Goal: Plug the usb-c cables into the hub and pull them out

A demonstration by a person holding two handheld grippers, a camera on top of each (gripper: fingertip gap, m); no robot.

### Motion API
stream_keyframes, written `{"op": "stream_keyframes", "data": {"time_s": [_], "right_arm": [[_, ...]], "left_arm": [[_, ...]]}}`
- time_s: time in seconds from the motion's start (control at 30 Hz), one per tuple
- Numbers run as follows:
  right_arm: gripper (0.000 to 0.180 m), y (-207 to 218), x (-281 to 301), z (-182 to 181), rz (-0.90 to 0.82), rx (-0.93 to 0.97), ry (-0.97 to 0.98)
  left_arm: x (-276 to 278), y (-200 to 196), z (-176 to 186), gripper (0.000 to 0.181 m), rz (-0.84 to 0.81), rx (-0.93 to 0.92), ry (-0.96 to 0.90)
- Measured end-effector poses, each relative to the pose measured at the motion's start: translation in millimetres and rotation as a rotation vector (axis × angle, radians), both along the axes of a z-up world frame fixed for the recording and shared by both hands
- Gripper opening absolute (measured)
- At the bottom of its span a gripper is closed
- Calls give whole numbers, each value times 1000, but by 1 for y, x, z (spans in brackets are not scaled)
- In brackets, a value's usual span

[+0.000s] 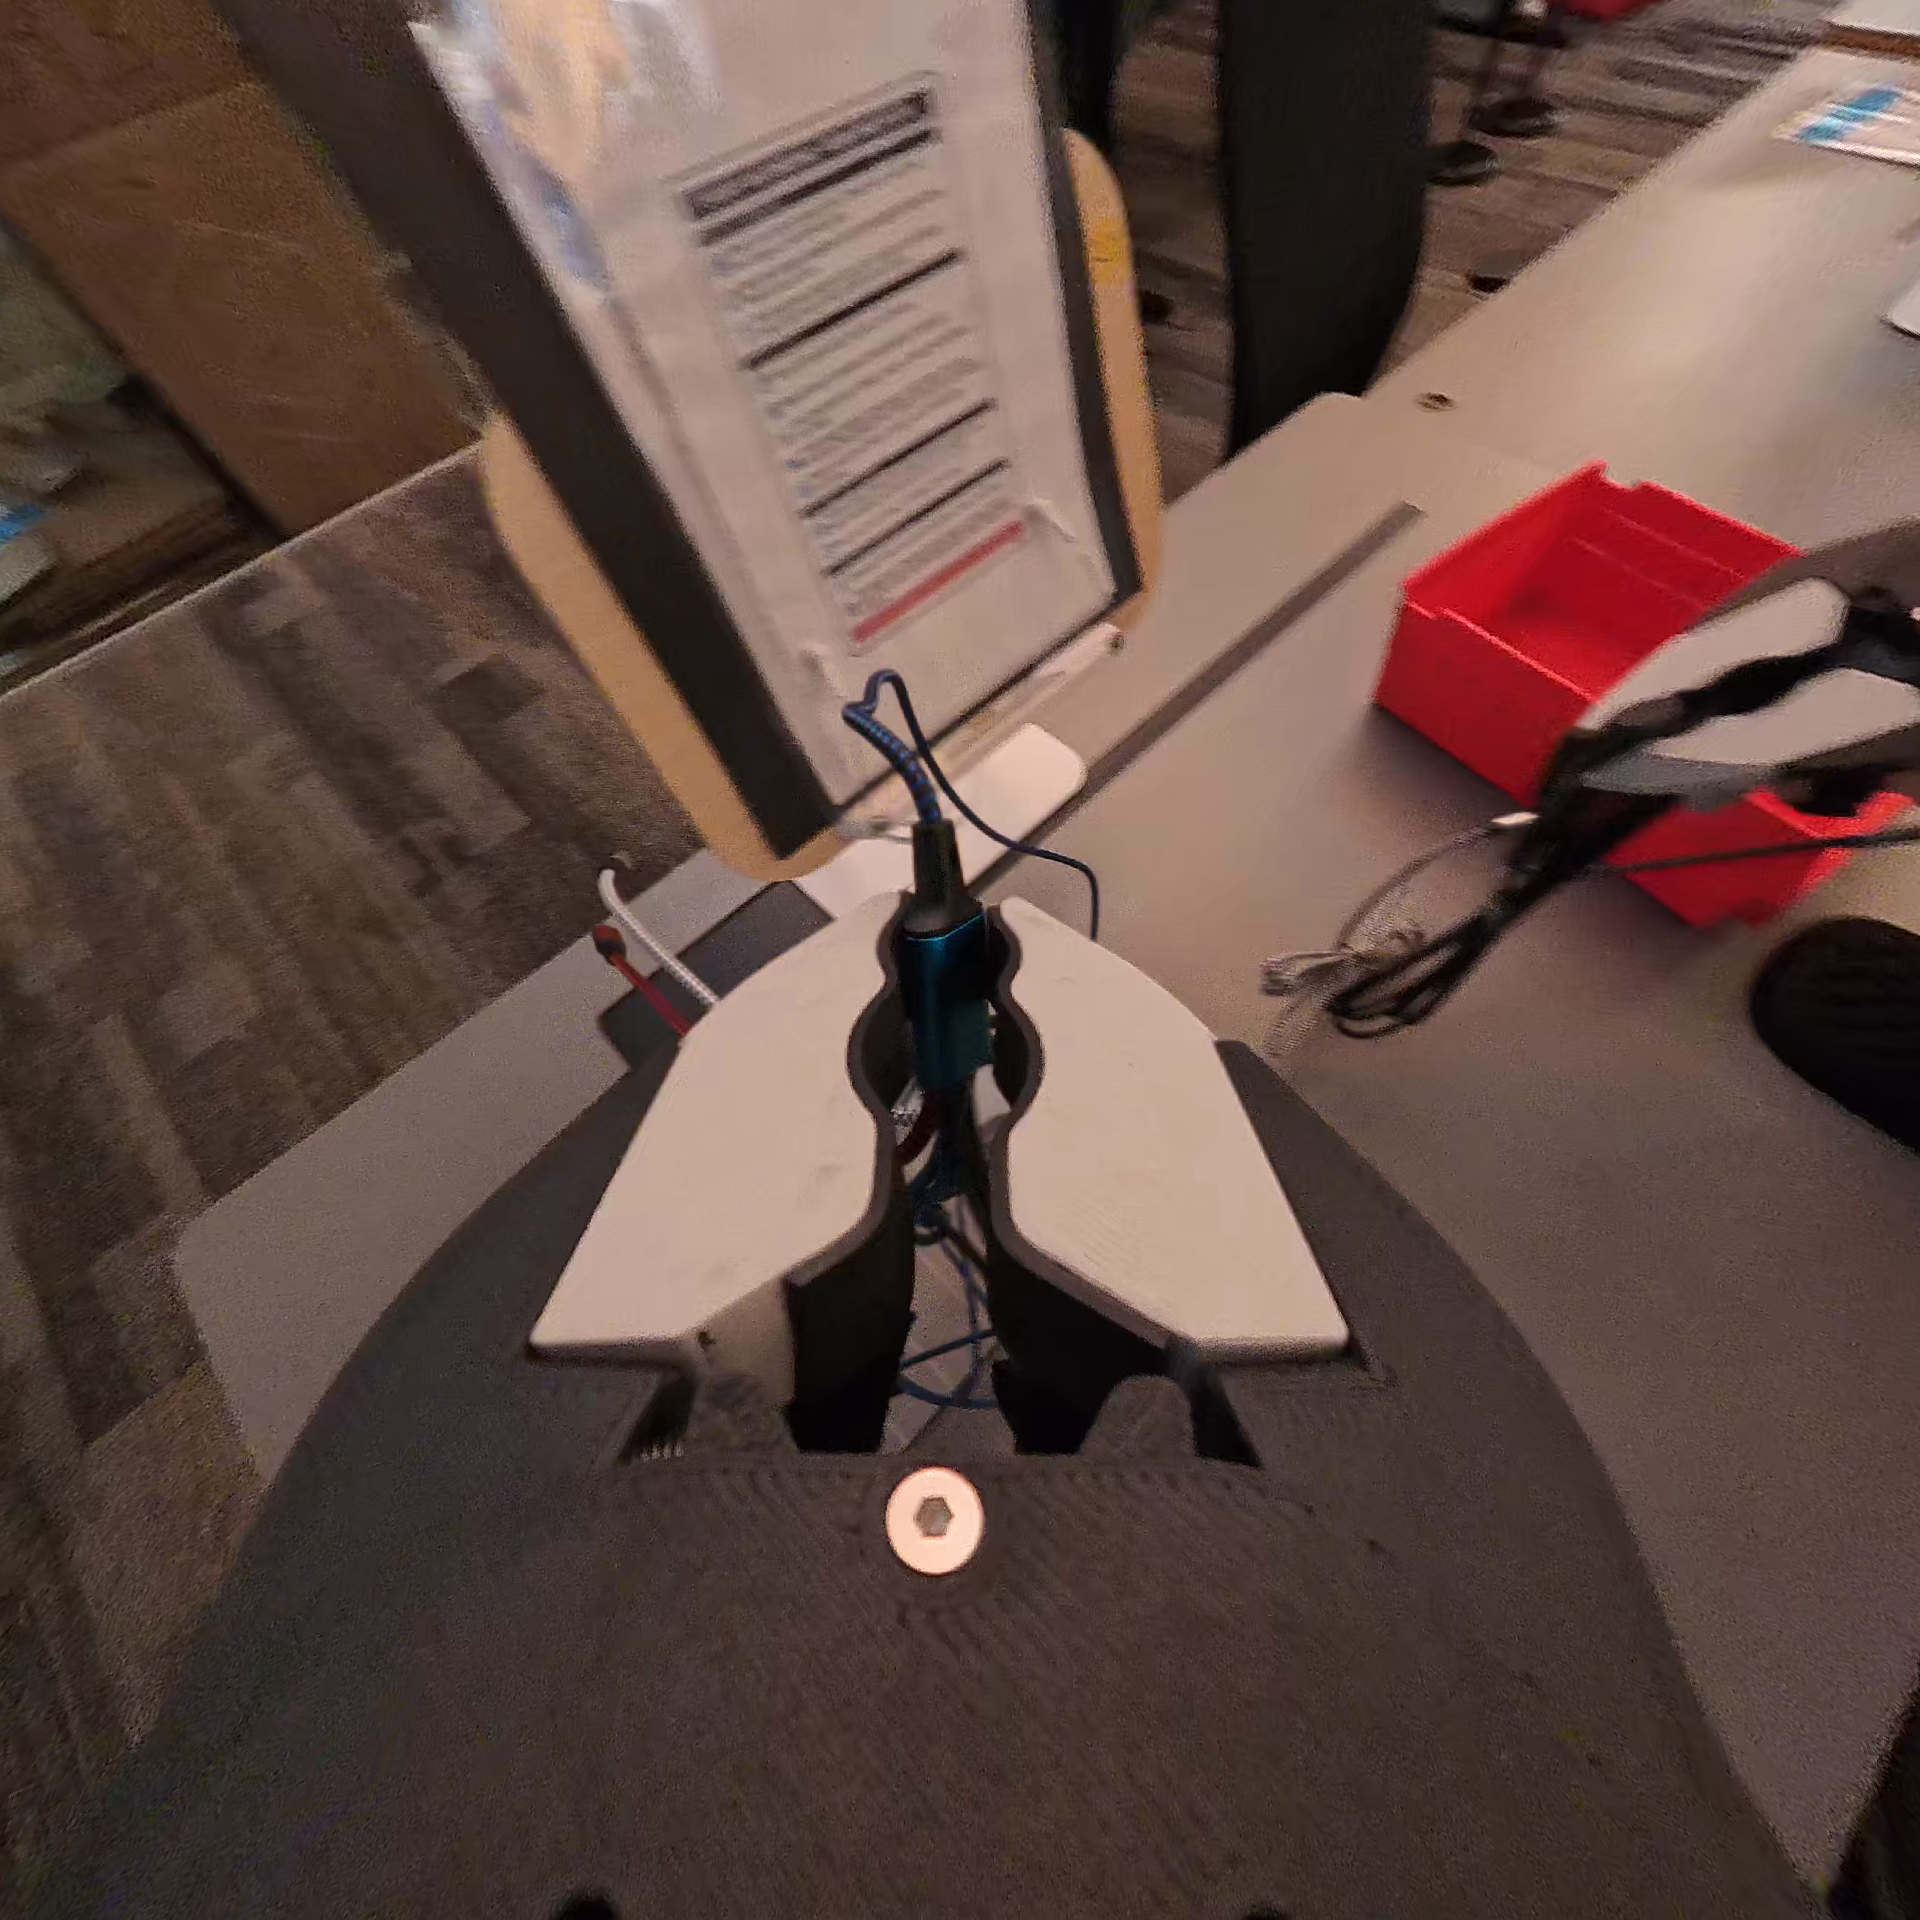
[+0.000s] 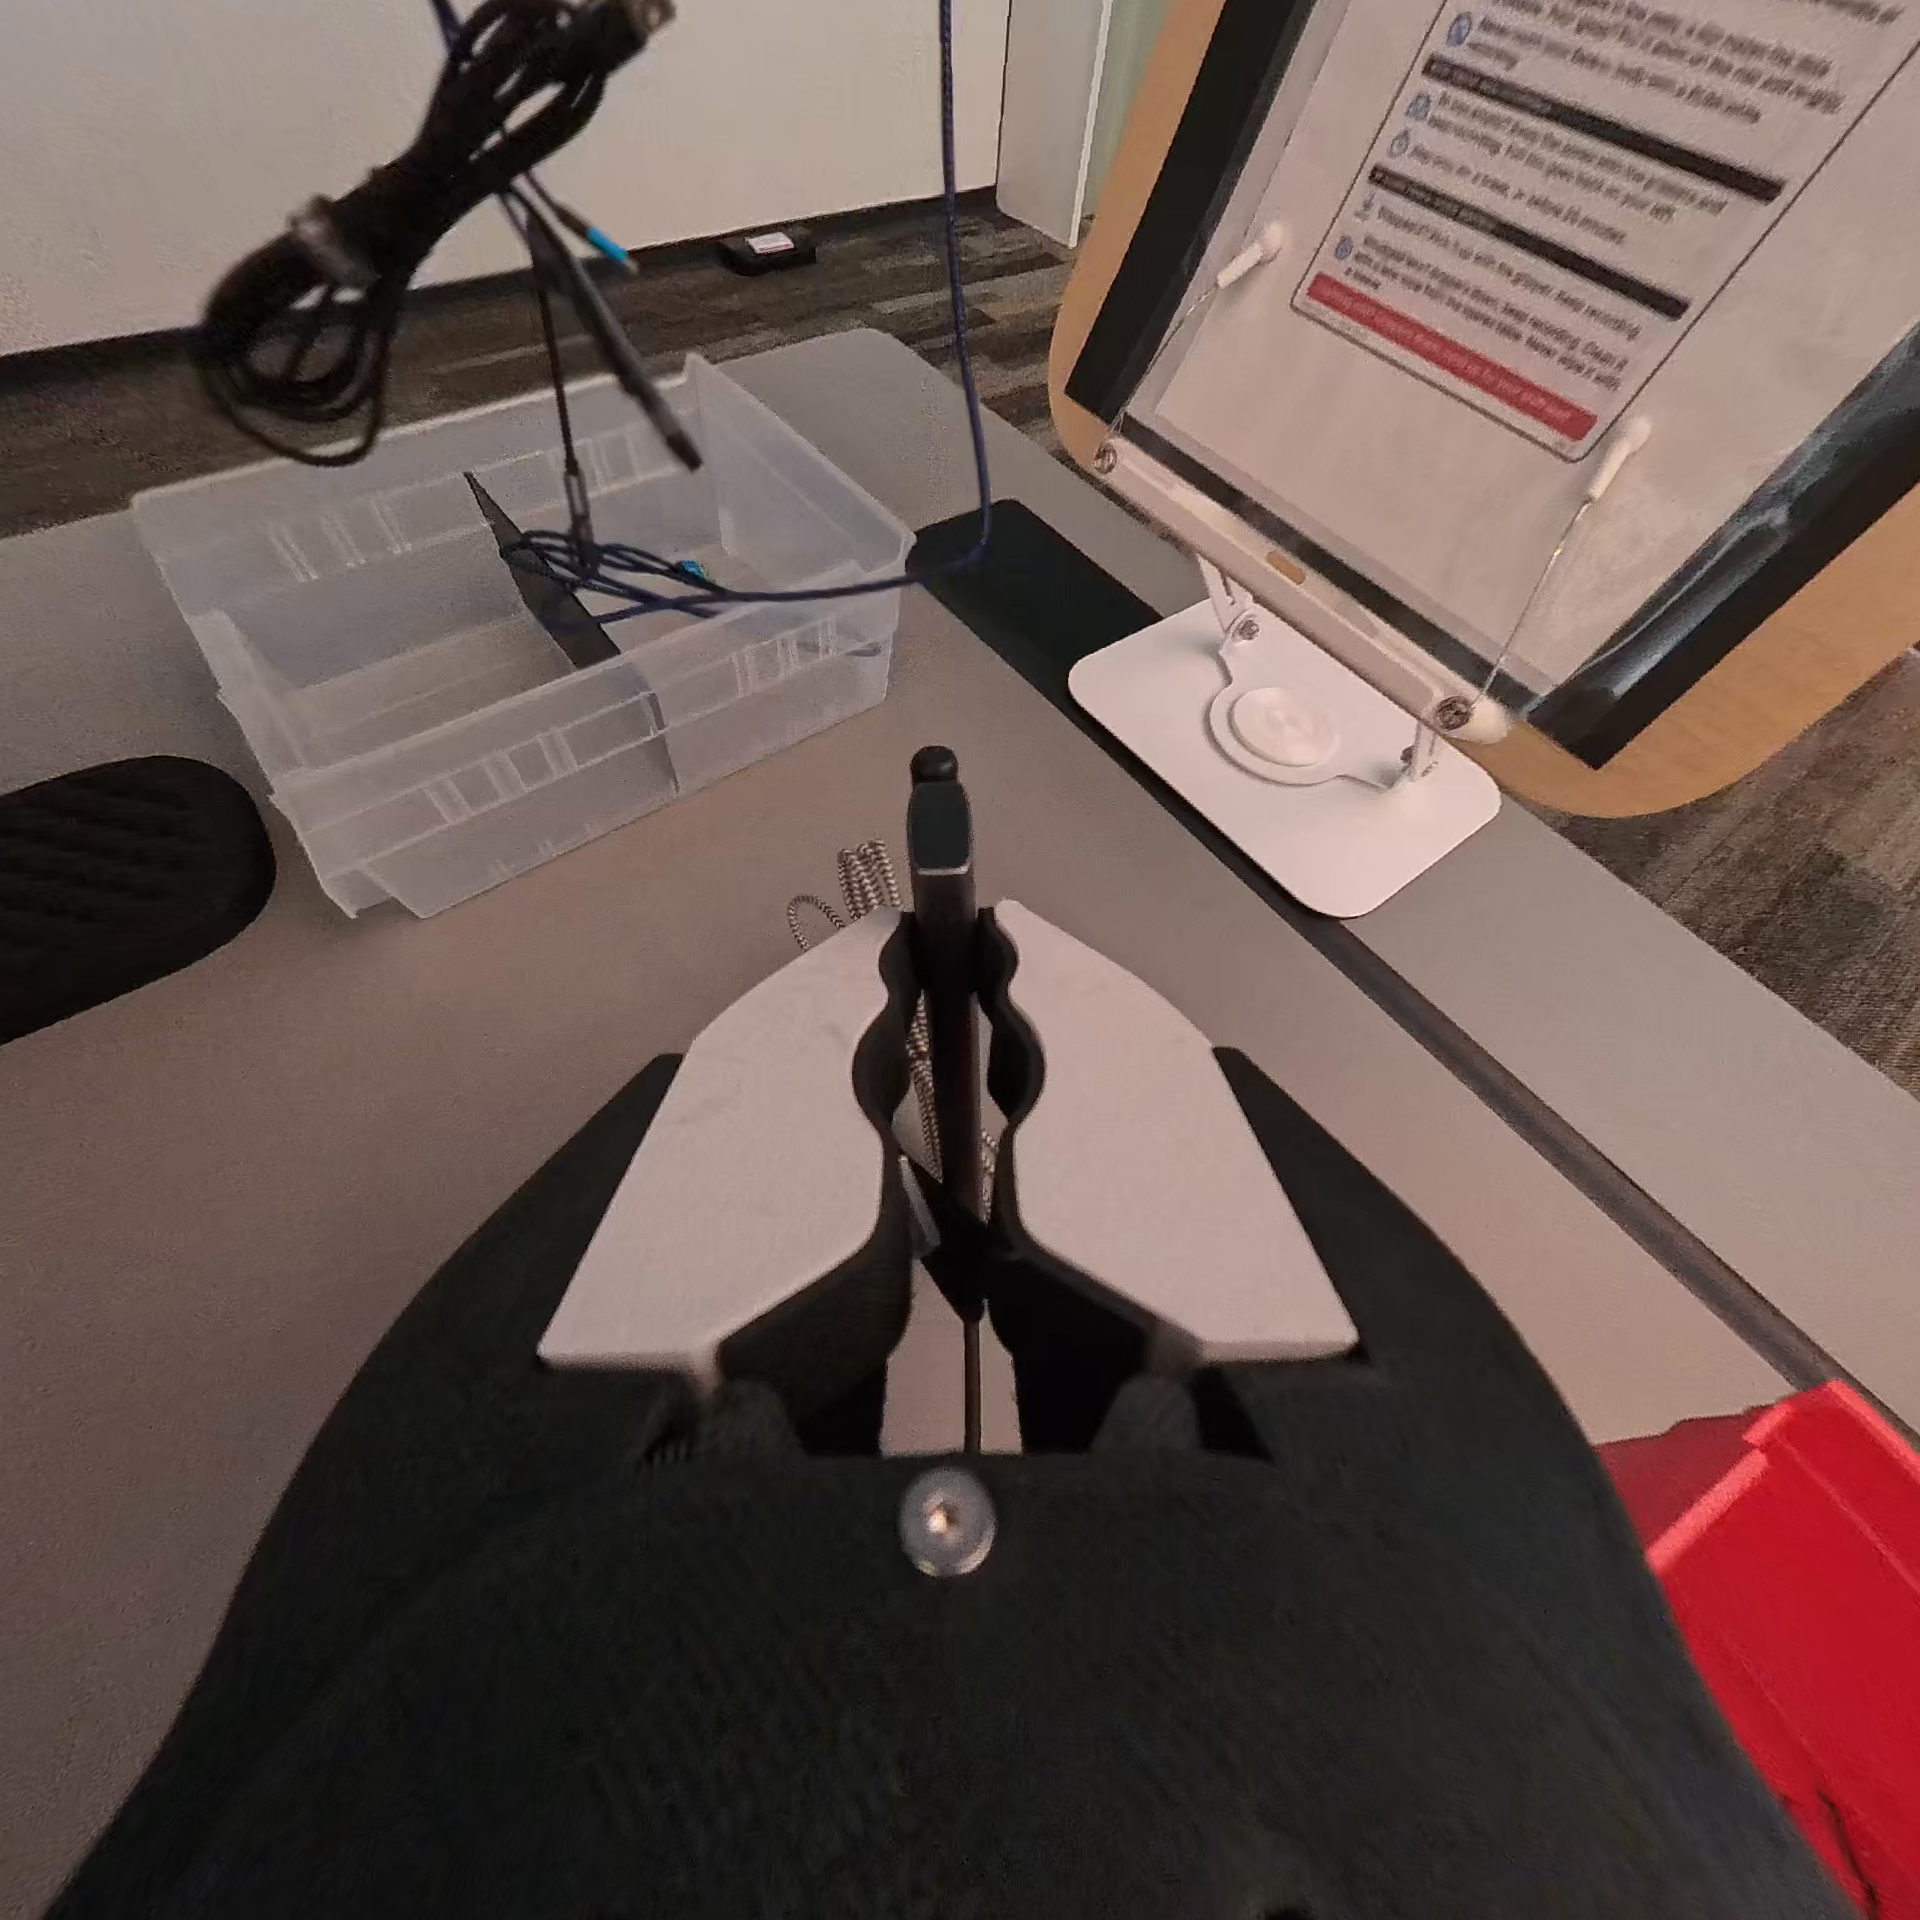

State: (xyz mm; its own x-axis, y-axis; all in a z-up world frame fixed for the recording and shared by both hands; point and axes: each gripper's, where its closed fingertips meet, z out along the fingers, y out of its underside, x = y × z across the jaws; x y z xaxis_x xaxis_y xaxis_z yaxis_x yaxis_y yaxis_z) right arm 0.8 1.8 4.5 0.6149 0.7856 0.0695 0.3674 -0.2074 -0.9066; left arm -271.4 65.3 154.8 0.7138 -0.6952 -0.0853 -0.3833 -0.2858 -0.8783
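Observation:
My left gripper (image 1: 945, 914) is shut on a blue metal plug (image 1: 940, 997) with a black strain relief; its blue-black braided cable (image 1: 883, 727) loops up past the fingertips. More thin cables hang below, between the fingers. My right gripper (image 2: 945, 920) is shut on a slim black connector (image 2: 940, 831) that pokes out past its tips above the grey table (image 2: 520, 1039). It also shows in the left wrist view (image 1: 1590, 753), shut on black cables over the red bin (image 1: 1538, 613). A black cable bundle (image 2: 416, 208) and a blue cable (image 2: 971, 416) hang from above.
A clear plastic bin (image 2: 312, 644) holds the blue cable's end. A tablet on a white stand (image 2: 1351, 810) stands at the table's far edge. A silver braided cable (image 2: 862, 873) lies on the table. A black mesh pad (image 2: 104, 883) sits at left. The red bin (image 2: 1787, 1621) is at lower right. The gap from one gripper's tips to the other's is roughly 30 cm.

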Motion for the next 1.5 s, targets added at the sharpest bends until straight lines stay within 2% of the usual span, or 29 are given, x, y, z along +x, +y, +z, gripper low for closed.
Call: {"op": "stream_keyframes", "data": {"time_s": [0.13,0.23,0.63,0.8,0.93,1.1,1.23,1.37,1.5], "right_arm": [[10,-4,3,7,3,21,0],[10,-4,3,7,6,21,-4],[10,-2,6,3,4,15,-38],[10,-2,6,2,4,16,-47],[10,-2,6,1,5,16,-53],[10,-3,6,1,6,21,-63],[10,-3,5,0,4,22,-70],[10,-2,3,-3,6,19,-78],[10,-3,0,-7,10,18,-94]], "left_arm": [[-16,14,9,10,25,35,-12],[-22,16,1,10,5,34,46],[-26,13,-129,12,-64,-207,181],[-26,3,-148,12,-103,-307,82],[-48,-2,-161,12,-54,-408,62],[-49,-34,-143,10,-221,-493,-166],[-66,-58,-160,11,-266,-576,-148],[-90,-48,-175,13,-128,-582,-153],[-115,-34,-193,23,28,-583,-114]]}}
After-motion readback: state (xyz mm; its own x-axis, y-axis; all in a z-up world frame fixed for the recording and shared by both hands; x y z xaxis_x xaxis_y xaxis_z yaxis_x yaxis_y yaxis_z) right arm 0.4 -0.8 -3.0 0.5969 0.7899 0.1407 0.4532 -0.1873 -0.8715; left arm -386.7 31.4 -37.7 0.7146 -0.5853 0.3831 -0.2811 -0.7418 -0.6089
